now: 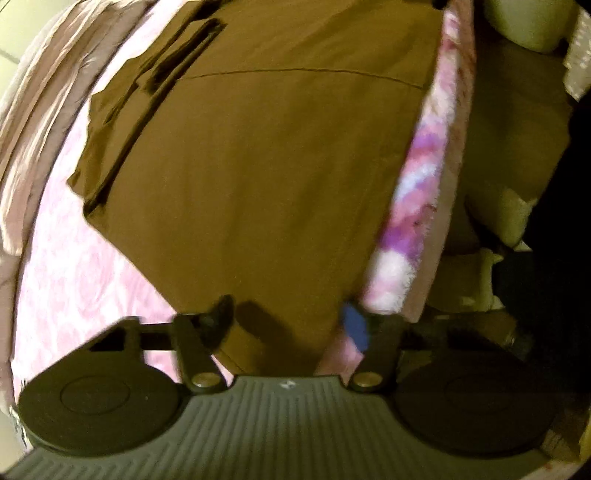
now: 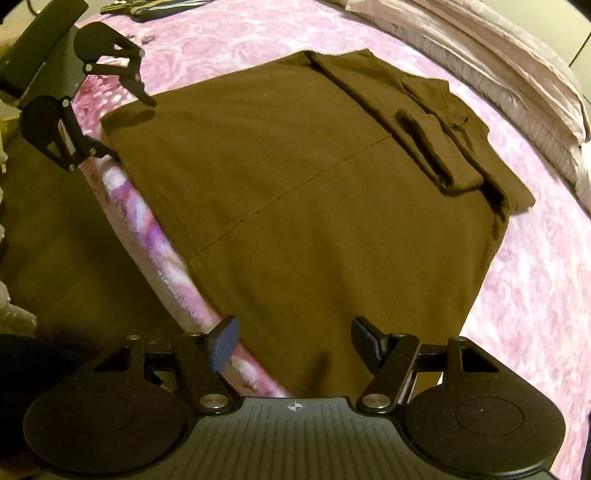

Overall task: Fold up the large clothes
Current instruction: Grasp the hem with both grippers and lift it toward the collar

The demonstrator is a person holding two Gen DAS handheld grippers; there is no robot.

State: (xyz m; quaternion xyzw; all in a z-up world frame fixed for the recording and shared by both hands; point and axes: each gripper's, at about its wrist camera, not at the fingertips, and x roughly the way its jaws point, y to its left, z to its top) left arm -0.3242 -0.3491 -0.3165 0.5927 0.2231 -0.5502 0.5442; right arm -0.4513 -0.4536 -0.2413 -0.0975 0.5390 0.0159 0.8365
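Observation:
A large brown garment (image 2: 303, 192) lies flat on a pink flowered bed cover (image 2: 524, 302), its sleeve folded in over the far right part (image 2: 436, 147). In the left wrist view the same brown garment (image 1: 251, 173) fills the middle, with the folded sleeve at upper left. My left gripper (image 1: 288, 321) is open over the garment's near edge at the bed's side; it also shows in the right wrist view as the left gripper (image 2: 135, 127) at the garment's far left corner. My right gripper (image 2: 295, 343) stands open above the near hem, holding nothing.
The bed's edge (image 2: 147, 229) runs diagonally, with brown floor (image 2: 66, 240) to its left. A pale pink folded quilt (image 2: 498, 62) lies along the far side. Dark items (image 2: 155, 7) sit at the bed's far end. Pale objects (image 1: 517, 221) lie on the floor.

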